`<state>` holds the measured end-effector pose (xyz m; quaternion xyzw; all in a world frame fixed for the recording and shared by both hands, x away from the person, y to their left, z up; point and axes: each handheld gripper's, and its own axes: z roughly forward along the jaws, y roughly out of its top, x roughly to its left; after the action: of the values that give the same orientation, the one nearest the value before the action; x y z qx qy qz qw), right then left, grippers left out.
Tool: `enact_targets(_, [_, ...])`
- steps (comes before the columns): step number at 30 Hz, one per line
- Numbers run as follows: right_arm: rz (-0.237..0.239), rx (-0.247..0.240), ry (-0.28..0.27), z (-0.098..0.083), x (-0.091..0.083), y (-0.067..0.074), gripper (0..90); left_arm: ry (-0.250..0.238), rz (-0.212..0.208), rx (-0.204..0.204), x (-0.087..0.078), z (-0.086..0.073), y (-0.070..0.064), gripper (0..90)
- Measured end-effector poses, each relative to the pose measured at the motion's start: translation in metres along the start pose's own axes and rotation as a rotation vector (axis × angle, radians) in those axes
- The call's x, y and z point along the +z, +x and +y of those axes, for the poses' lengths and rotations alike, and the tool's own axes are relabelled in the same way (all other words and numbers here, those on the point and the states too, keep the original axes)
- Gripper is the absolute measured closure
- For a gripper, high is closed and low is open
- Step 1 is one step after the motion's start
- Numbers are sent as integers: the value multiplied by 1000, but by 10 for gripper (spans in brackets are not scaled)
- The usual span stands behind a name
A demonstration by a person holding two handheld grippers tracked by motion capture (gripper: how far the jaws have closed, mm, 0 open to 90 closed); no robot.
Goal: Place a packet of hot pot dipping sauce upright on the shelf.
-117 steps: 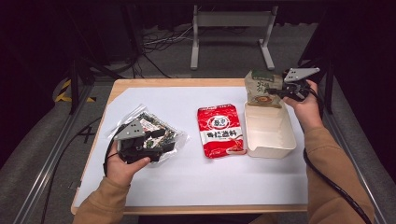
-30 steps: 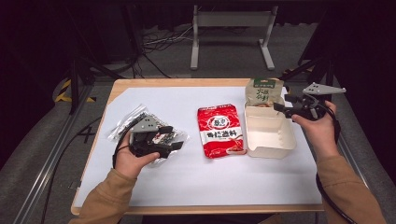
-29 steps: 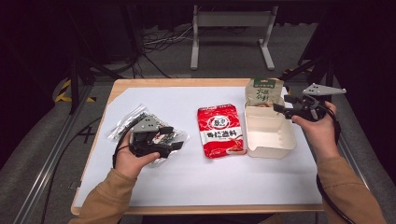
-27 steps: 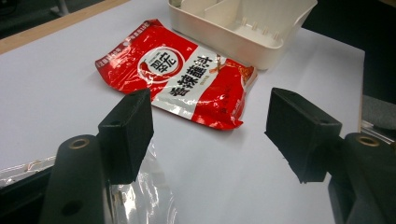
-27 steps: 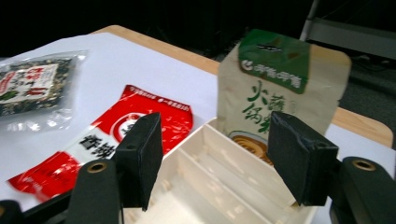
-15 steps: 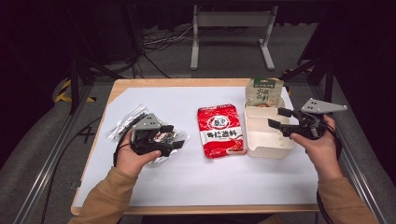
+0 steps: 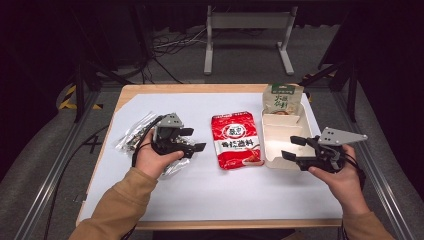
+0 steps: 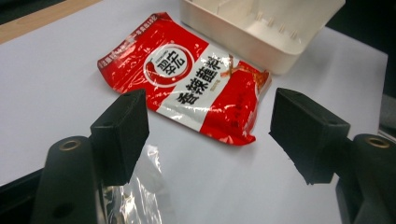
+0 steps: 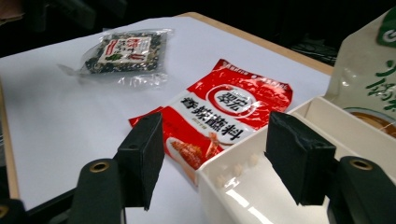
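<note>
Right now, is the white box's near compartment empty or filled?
Empty: the white box shows bare glossy floor in the right gripper view; the green packet stands at its far end.

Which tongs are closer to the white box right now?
Right. The right tongs hang open at the white box's near corner; the left tongs sit beyond the red packet.

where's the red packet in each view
high view: the red packet lies flat at the table's middle, just left of the white tray.
left gripper view: red packet upper middle, beyond the open jaws, tray behind it.
right gripper view: red packet at centre, left of the tray.
shared landmark: the white tray.
</note>
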<state>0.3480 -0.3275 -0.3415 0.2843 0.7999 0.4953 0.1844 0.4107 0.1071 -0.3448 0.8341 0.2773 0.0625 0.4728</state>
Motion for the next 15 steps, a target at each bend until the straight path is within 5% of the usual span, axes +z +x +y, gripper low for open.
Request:
enact_targets(6, [45, -17, 18, -8, 2, 11, 368, -33, -16, -37, 8, 8, 6, 308])
enact_targets(15, [111, -38, 43, -23, 10, 21, 365, -35, 24, -51, 32, 27, 14, 308])
